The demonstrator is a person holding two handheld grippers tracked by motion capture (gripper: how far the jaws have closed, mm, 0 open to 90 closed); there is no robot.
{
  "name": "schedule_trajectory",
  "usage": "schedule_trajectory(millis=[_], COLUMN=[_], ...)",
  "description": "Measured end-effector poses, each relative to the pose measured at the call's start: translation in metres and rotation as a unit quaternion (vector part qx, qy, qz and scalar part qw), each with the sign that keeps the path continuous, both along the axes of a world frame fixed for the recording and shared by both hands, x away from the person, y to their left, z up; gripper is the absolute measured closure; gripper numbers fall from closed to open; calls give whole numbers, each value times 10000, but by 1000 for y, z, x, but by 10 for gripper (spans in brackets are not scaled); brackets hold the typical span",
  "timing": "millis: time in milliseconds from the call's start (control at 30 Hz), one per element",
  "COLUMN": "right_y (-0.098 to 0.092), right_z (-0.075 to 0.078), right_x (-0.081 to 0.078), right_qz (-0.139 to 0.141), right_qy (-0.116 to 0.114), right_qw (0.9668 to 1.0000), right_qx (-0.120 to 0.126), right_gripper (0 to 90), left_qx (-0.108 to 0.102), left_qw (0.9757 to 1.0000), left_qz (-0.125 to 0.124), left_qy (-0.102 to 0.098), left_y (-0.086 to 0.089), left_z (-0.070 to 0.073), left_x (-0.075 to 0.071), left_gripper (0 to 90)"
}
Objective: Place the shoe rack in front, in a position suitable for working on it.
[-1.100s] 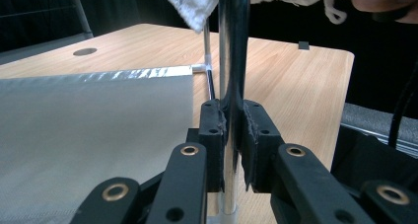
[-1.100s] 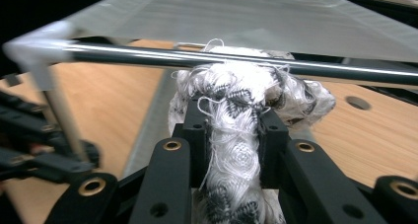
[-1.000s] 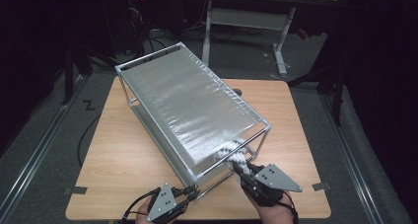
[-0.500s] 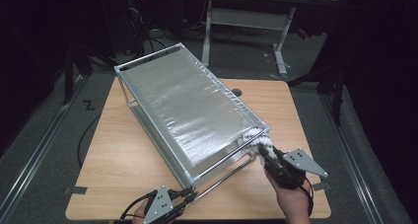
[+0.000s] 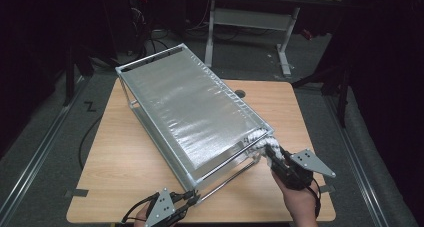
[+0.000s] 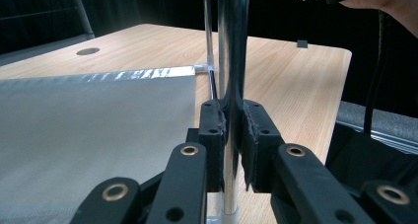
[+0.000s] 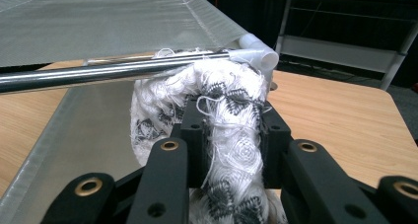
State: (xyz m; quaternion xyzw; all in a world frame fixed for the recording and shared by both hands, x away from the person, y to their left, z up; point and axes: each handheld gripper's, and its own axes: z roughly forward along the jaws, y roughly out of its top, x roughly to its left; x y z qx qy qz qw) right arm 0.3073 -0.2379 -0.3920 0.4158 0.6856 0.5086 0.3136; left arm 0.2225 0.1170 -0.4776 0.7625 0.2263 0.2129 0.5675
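Your left hand-held gripper (image 5: pixel 186 201), bottom centre of the high view, is clamped on a chrome post (image 6: pixel 230 61) at the near corner of the rack (image 5: pixel 195 104). Your right hand-held gripper (image 5: pixel 274 159), lower right, is closed on a white-and-black patterned cloth (image 7: pixel 217 135), pressed against the rack's chrome top rail (image 7: pixel 98 72) at its right-hand near corner.

Handling, my read:
- Cloth: soft, light, frayed. Threads may snag on the white plastic corner fitting (image 7: pixel 259 51). Grip the bunched middle, as you do now.
- Rack: light tube frame, stiff but easy to skid on the bench (image 5: pixel 125 157). Chrome is slippery, so hold a post low near a joint, not mid-rail.
- Silver mesh shelf (image 5: pixel 200 112): thin sheet, likely flexes. Don't lean on it.

Hard to make out:
- The rack's feet and lower shelf are mostly hidden under the top sheet.
- The cloth's full length is cut off below your jaws in the right gripper view.
- The dark surroundings show little past the bench edge.
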Motion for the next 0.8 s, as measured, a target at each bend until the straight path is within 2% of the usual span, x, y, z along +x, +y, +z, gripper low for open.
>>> schedule_trajectory(millis=[133, 367, 567, 800], right_y=[0, 0, -5, -3], right_z=[0, -5, -20, -45], right_x=[0, 4, 12, 22], right_qz=[-16, -182, -326, -325], right_qy=[-15, 30, 272, 769], right_qw=[10000, 9995, 9983, 9944], right_qx=[-28, -239, -408, -648], right_gripper=[703, 719, 720, 722], left_qx=[0, -2, -16, -61], left_qw=[10000, 10000, 10000, 9999], left_qz=[-1, -13, -52, -111], left_qy=[-1, -8, 1, 37], left_y=[0, 0, -1, -2], left_z=[0, 0, 0, -1], left_x=[0, 0, 2, 3], left_gripper=[802, 802, 803, 803])
